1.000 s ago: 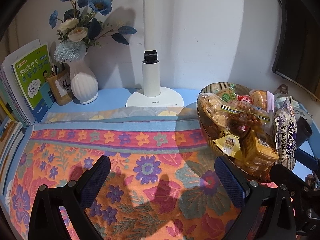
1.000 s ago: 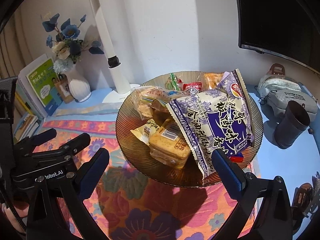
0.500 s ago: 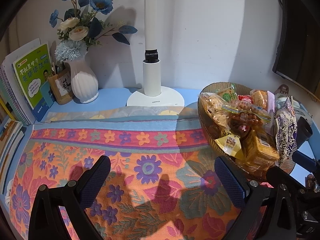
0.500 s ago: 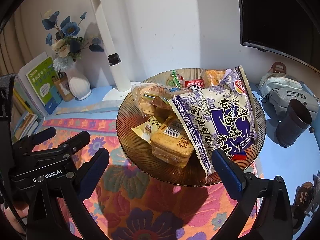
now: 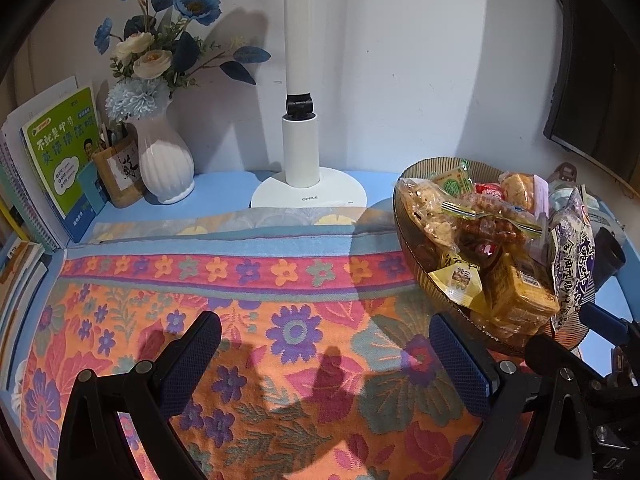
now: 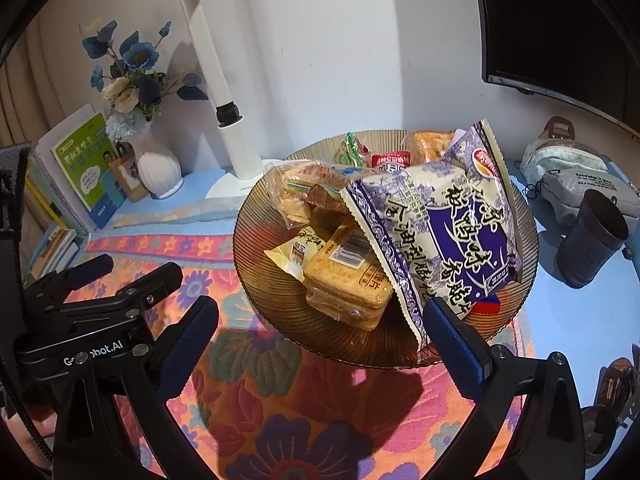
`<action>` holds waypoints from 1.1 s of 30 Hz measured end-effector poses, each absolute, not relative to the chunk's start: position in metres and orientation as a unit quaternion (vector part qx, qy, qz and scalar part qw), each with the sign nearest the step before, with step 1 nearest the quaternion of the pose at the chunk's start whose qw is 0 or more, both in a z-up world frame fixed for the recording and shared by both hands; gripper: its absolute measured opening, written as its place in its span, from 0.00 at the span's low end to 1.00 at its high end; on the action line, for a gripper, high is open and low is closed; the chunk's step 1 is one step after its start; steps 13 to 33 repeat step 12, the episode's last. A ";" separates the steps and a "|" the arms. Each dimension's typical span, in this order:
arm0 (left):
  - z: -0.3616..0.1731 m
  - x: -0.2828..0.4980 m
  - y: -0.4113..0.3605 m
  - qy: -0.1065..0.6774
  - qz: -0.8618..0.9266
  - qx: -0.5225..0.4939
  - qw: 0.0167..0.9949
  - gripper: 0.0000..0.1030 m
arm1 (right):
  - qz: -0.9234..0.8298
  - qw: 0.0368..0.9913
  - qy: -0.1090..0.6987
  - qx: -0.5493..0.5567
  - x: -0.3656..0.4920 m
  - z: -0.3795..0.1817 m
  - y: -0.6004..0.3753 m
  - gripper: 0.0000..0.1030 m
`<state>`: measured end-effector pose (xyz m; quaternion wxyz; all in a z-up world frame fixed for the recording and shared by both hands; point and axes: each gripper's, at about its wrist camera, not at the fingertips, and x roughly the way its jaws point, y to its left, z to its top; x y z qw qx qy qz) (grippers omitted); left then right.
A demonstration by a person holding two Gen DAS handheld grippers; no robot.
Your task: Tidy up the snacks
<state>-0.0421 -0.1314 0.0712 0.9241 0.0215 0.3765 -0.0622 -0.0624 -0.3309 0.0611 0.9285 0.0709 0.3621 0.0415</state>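
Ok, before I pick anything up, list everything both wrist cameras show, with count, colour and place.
Bowl: one, ribbed brown glass, on the floral cloth.
Large bag: one, purple and white, leaning across the bowl's right side.
Cracker pack: one, tan, bowl front.
Small sachet: one, yellow, beside the crackers.
Clear bags: at least one, bowl left; smaller snacks behind, count unclear.
Lamp: one, white, by the wall.
Vase: one, white, blue flowers, back left.
Books: several, green cover in front, left edge.
Cup: one, dark, right of bowl.
Pouch: grey, behind cup.
Left gripper: open, above cloth.
Right gripper: open, before the bowl.
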 end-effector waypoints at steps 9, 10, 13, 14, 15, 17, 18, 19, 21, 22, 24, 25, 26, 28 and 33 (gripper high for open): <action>0.077 -0.048 -0.128 0.365 -0.067 0.023 0.928 1.00 | 0.037 0.925 0.367 0.088 -0.066 0.055 -0.331 1.00; 0.078 -0.049 -0.126 0.364 -0.066 0.023 0.929 1.00 | 0.035 0.925 0.366 0.091 -0.067 0.056 -0.331 1.00; 0.081 -0.050 -0.123 0.360 -0.068 0.020 0.930 1.00 | 0.034 0.927 0.362 0.095 -0.068 0.060 -0.331 1.00; 0.081 -0.050 -0.123 0.360 -0.068 0.020 0.930 1.00 | 0.034 0.927 0.362 0.095 -0.068 0.060 -0.331 1.00; 0.081 -0.050 -0.123 0.360 -0.068 0.020 0.930 1.00 | 0.034 0.927 0.362 0.095 -0.068 0.060 -0.331 1.00; 0.081 -0.050 -0.123 0.360 -0.068 0.020 0.930 1.00 | 0.034 0.927 0.362 0.095 -0.068 0.060 -0.331 1.00; 0.081 -0.050 -0.123 0.360 -0.068 0.020 0.930 1.00 | 0.034 0.927 0.362 0.095 -0.068 0.060 -0.331 1.00; 0.081 -0.050 -0.123 0.360 -0.068 0.020 0.930 1.00 | 0.034 0.927 0.362 0.095 -0.068 0.060 -0.331 1.00; 0.081 -0.050 -0.123 0.360 -0.068 0.020 0.930 1.00 | 0.034 0.927 0.362 0.095 -0.068 0.060 -0.331 1.00; 0.081 -0.050 -0.123 0.360 -0.068 0.020 0.930 1.00 | 0.034 0.927 0.362 0.095 -0.068 0.060 -0.331 1.00; 0.081 -0.050 -0.123 0.360 -0.068 0.020 0.930 1.00 | 0.034 0.927 0.362 0.095 -0.068 0.060 -0.331 1.00; 0.081 -0.050 -0.123 0.360 -0.068 0.020 0.930 1.00 | 0.034 0.927 0.362 0.095 -0.068 0.060 -0.331 1.00; 0.081 -0.050 -0.123 0.360 -0.068 0.020 0.930 1.00 | 0.034 0.927 0.362 0.095 -0.068 0.060 -0.331 1.00; 0.081 -0.050 -0.123 0.360 -0.068 0.020 0.930 1.00 | 0.034 0.927 0.362 0.095 -0.068 0.060 -0.331 1.00; 0.081 -0.050 -0.123 0.360 -0.068 0.020 0.930 1.00 | 0.034 0.927 0.362 0.095 -0.068 0.060 -0.331 1.00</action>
